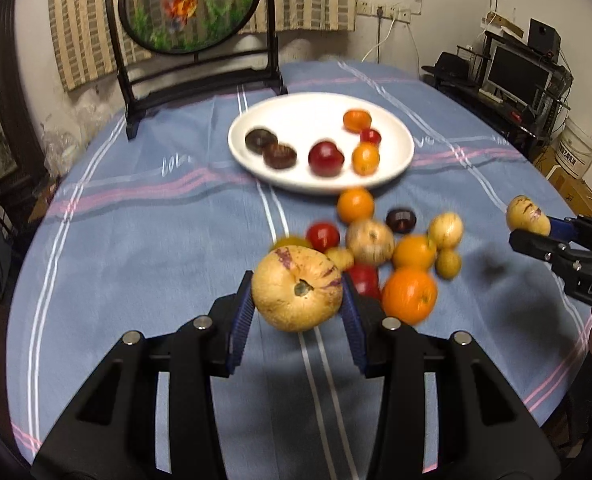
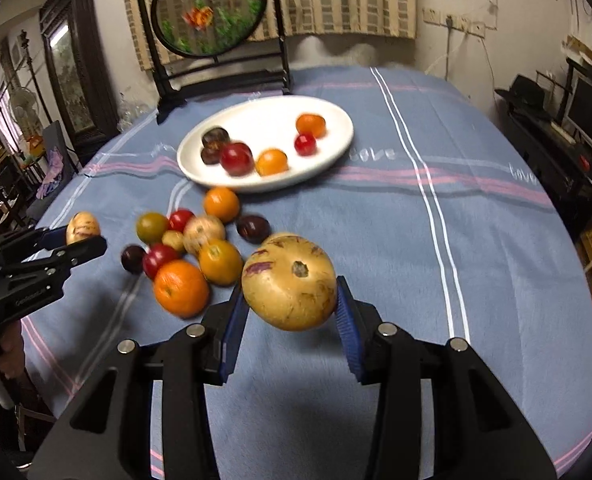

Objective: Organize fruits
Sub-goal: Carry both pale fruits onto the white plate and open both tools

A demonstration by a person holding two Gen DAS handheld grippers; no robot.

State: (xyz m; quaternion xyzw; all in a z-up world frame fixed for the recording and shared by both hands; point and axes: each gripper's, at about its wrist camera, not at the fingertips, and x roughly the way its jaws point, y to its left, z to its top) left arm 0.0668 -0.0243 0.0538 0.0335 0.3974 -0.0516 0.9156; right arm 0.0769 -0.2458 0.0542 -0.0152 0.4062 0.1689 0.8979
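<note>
My left gripper (image 1: 297, 298) is shut on a pale yellow melon with purple streaks (image 1: 297, 289), held above the blue cloth. My right gripper (image 2: 289, 299) is shut on a second striped yellow melon (image 2: 289, 286), also in the air; it shows at the right of the left wrist view (image 1: 527, 216). The left gripper with its melon (image 2: 82, 227) shows at the left of the right wrist view. A white plate (image 1: 328, 104) (image 2: 336, 118) holds several small fruits. A loose pile of oranges (image 1: 409, 295) (image 2: 181, 288), red, dark and yellow fruits lies in front of the plate.
The oval table wears a blue striped cloth (image 1: 136, 240) (image 2: 476, 260). A round goldfish screen on a dark stand (image 1: 192, 4) (image 2: 212, 8) stands at the far edge behind the plate. Shelves with a monitor (image 1: 516, 72) are off to the right.
</note>
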